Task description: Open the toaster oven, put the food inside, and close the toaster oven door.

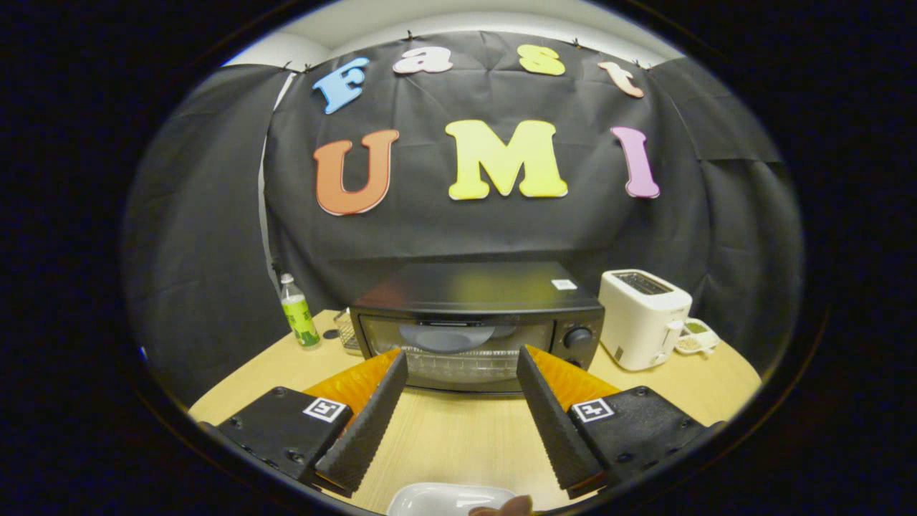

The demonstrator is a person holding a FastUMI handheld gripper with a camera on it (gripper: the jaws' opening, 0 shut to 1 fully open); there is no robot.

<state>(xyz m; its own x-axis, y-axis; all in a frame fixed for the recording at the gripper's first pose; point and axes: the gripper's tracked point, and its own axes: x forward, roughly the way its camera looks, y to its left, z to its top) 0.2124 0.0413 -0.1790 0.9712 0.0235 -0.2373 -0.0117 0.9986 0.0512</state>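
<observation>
The gripper (462,365) hangs over the wooden table (458,437) with its jaws spread wide and nothing between them. Just beyond the fingertips sits the toaster oven (476,322), door closed. A white dish (444,498) with food (505,507) lies behind the fingers; a white toaster (642,317) and a green bottle (299,313) flank the oven.
</observation>
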